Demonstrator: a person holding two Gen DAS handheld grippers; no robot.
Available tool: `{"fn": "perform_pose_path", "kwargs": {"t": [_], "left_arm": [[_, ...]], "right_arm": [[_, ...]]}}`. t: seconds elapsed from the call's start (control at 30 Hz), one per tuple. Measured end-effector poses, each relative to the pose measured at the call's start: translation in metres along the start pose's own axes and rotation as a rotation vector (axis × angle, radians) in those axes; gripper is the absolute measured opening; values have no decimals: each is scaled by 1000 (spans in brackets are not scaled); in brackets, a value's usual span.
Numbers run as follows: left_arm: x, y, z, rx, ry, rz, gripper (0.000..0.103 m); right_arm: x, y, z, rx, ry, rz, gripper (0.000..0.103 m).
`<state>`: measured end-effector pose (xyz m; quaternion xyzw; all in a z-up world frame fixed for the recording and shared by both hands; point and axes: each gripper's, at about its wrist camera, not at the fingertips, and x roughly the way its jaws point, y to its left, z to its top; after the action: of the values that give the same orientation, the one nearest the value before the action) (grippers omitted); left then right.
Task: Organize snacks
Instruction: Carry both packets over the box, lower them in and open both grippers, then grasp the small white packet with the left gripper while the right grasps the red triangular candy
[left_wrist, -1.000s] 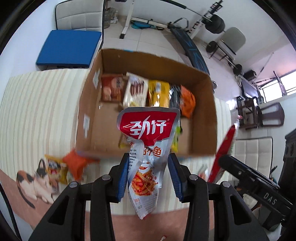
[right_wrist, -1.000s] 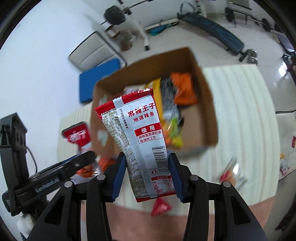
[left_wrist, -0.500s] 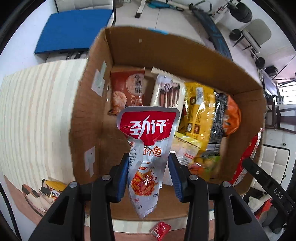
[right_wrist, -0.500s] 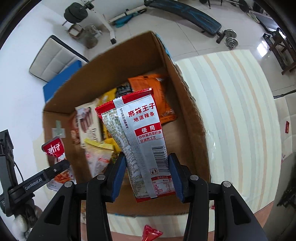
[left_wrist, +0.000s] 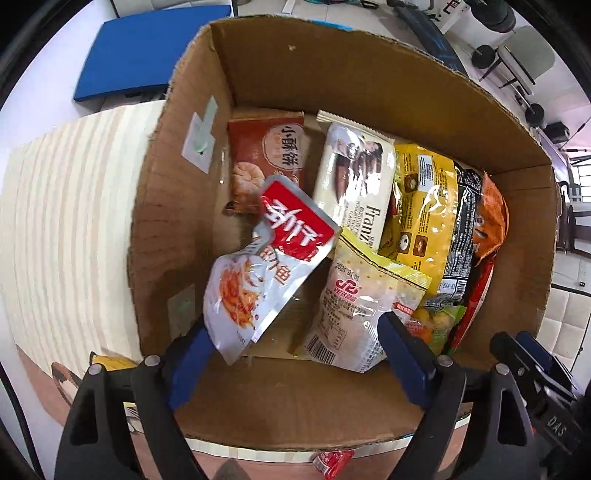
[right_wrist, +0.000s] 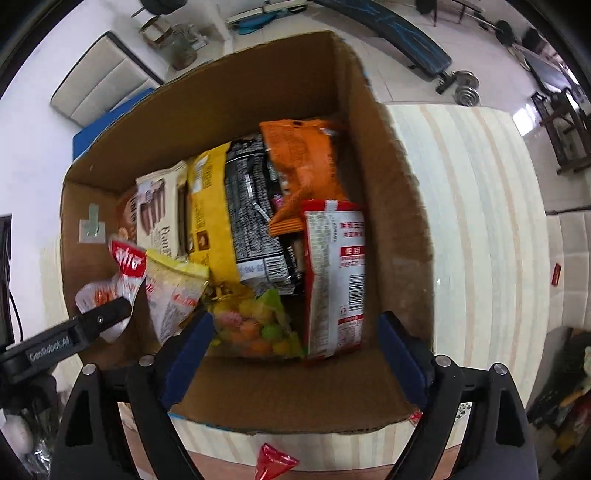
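Two grippers hang over the cardboard box (left_wrist: 177, 206), both pointing down into it, and we take the box as our landmark. Nearest us, the left gripper (left_wrist: 295, 354) has its jaws opening; the fish-snack pouch (left_wrist: 258, 269) lies loose between them, no pad pressing on it, tilted against the box's left wall with its red header uppermost. The right gripper (right_wrist: 291, 350) is likewise opening; the red-and-white strip pack (right_wrist: 336, 273) stands free along the box's right wall, just clear of the pads.

Mid-box, a pale speckled bag (left_wrist: 365, 299) leans beside the pouch, and a clear candy bag (right_wrist: 255, 325) sits at the near wall. Farther in, against the far wall: a brown pastry pack (left_wrist: 269, 151), a cream wafer pack (left_wrist: 354, 173), a yellow bag (left_wrist: 424, 206), a black pack (right_wrist: 251, 214), an orange bag (right_wrist: 303, 162).

Handling, as we judge it: these are light, soft foil packets, slick and crinkly, contents crushable. We would take hold at a flat sealed edge or header, not the puffed belly, with a light squeeze.

Outside the box's near wall, small red sweets (right_wrist: 273, 461) remain on the table.
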<state>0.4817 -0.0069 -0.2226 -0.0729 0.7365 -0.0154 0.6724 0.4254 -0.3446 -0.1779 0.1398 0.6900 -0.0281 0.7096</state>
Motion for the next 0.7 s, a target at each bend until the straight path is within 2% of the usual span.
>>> {"fn": "perform_pose_path", "kwargs": {"t": [0.17,0.3,0.47,0.7], "left_arm": [[-15,4,-7,3,-32,-24,90],[-33,2,-17,21,-70,-32,95],[-58,-3,-44,64,-155,-20,95],[-87,-3,-80,114,-262,24,95]], "right_arm": [[-9,3,-3,-16,-21,8,95],[-17,6,-9,-37,-61,-5,98],[-29,17,-23,-102,-96,-21,98],[-50,27,-60,-166,-156,-38,98]]}}
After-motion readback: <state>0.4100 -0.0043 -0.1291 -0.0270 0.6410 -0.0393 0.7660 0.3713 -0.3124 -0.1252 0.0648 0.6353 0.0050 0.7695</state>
